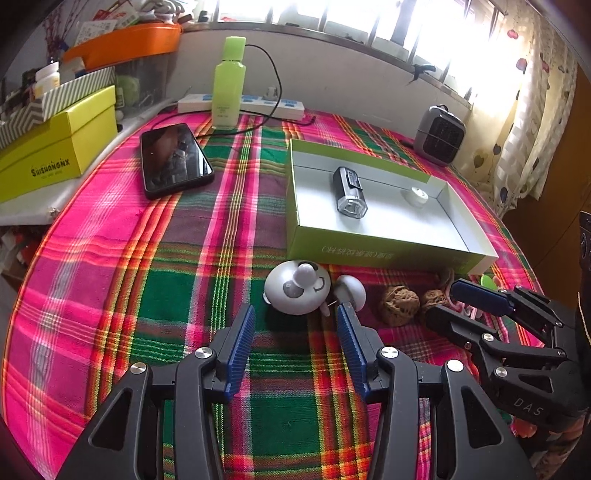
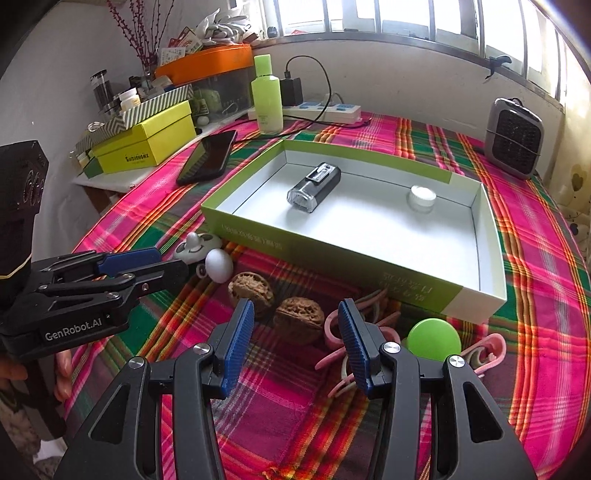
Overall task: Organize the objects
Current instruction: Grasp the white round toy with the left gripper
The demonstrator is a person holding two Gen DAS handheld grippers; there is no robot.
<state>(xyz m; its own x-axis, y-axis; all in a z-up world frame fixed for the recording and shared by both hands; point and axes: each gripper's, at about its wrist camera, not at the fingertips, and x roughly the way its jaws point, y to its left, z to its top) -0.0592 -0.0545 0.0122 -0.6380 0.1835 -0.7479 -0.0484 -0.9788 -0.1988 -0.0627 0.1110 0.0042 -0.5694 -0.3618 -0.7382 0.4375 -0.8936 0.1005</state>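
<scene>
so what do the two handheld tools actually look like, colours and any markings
Both match: matte black linkage frames with silver round pivot bolts and two fingers faced with ribbed blue pads. The left tool shows white "GenRobot.AI" lettering on its body in the right wrist view. The right tool carries embossed "DAS" in the left wrist view. No cables or sleeves show.

Daylight pours in from the window [image 1: 369,22] ahead of me, blown out to white in my left view, milder in my right. The tablecloth [image 2: 535,258] reads bright and sharp. Glare sits on the phone [image 1: 173,158] screen. Straight lines bow toward the edges, and the corners go black.
</scene>
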